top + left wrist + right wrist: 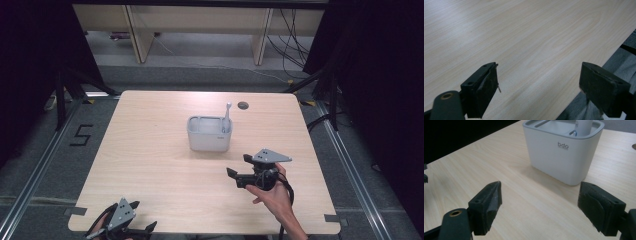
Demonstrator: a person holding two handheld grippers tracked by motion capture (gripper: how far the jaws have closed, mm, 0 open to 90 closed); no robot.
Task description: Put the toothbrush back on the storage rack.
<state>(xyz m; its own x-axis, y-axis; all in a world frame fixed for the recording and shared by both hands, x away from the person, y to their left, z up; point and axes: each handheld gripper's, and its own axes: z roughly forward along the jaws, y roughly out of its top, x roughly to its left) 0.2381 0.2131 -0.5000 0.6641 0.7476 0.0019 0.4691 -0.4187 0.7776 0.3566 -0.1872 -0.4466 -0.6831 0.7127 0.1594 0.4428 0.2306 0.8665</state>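
**Open jaws faced a light plastic caddy and its single upright utensil**

Nearest the person, the left gripper (131, 231) sat at the front left edge of the counter (150, 165), its jaws spread wide over bare wood in the left gripper view and holding nothing. Farther in, the right gripper (539, 206) hovered above the counter with its jaws likewise apart and empty, pointed at the white caddy (560, 155), which stood near but clear of them.

The caddy stood upright near the counter's middle, toward the far side, with a grey rim and inner dividers. A pale utensil (227, 117) stood in its right-hand compartment, leaning slightly, its rounded end above the rim.

Judged by its look, the caddy was rigid moulded plastic: light, smooth-walled and likely slippery, so a pinch over the rim would probably hold better than a squeeze across the broad body. The utensil seemed stiff, slim and light; its exposed upper shaft offered the obvious place to take hold, lifted straight up so the light caddy would not tip.
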